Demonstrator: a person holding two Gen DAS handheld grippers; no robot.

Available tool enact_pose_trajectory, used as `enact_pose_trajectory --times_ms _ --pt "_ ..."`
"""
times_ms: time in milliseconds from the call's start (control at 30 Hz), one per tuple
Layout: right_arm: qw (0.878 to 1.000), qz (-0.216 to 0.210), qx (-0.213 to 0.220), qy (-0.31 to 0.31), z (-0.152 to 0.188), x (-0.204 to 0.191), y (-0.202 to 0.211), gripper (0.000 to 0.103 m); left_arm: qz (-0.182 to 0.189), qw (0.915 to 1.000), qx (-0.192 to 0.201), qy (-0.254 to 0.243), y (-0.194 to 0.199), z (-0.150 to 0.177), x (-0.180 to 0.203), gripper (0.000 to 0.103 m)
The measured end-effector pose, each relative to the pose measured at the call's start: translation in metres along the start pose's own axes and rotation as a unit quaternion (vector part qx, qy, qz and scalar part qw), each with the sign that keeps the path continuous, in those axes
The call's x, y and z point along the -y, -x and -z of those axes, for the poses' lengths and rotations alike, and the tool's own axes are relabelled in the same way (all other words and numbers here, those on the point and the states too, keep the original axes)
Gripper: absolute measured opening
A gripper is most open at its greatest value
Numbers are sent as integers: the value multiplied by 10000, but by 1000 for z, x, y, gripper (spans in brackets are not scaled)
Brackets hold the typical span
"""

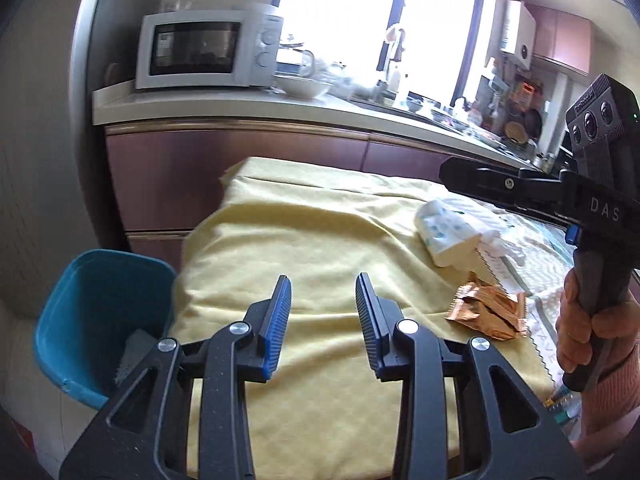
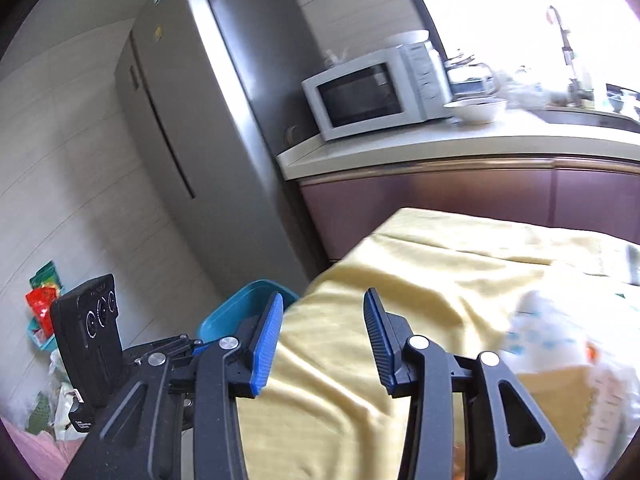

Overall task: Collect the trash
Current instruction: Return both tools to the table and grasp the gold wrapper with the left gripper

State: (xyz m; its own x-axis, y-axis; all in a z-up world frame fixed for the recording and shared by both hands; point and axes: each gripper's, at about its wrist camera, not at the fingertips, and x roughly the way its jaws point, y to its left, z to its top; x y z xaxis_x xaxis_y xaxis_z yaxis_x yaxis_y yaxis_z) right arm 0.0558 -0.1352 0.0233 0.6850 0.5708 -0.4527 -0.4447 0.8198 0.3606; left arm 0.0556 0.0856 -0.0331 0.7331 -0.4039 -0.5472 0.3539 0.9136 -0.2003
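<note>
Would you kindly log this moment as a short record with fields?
left tongs: open, empty, above the yellow cloth
right tongs: open, empty
trash on cloth: copper wrapper, crumpled white paper
bin: blue bin, on the floor beside the cloth's left edge
background: microwave on counter

Black plastic linkage frames with round silver rivets on the left gripper (image 1: 323, 300) and right gripper (image 2: 324, 320). Blue ribbed pads (image 1: 280, 320) on the fingers. White "DAS" lettering on one body. Bare-skinned hand (image 1: 580, 332), pink sleeve.
</note>
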Motion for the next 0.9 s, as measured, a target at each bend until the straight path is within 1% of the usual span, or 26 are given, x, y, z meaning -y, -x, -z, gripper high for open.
enact_pose_trajectory --times_ms 67,200,267,433,500,567,633,733,900 --pt "9994 288 122 -146 5 23 23 42 334 9993 -136 -137 -11 4 28 35" --pt "9946 868 260 -503 18 66 58 43 817 9950 -410 -400 -34 12 72 39" --pt "9904 1147 288 -712 26 89 70 43 935 9927 -551 -526 -47 16 88 41" --pt "9793 1651 320 -1128 46 132 93 44 1085 9875 -856 -757 -71 20 118 47" --pt "9748 1824 344 -1241 52 145 99 47 1036 9867 -941 -833 -80 20 127 51" --pt "9709 1968 352 -1319 58 157 105 49 1077 9850 -1026 -875 -86 19 130 54" --pt "9681 2054 346 -1396 61 167 107 51 1068 9840 -1108 -896 -91 18 133 57" --pt "9652 2156 267 -1454 65 181 104 52 1035 9833 -1194 -901 -97 18 135 58" --pt "9630 2191 98 -1563 67 196 95 56 1028 9813 -1417 -800 -109 18 133 59"
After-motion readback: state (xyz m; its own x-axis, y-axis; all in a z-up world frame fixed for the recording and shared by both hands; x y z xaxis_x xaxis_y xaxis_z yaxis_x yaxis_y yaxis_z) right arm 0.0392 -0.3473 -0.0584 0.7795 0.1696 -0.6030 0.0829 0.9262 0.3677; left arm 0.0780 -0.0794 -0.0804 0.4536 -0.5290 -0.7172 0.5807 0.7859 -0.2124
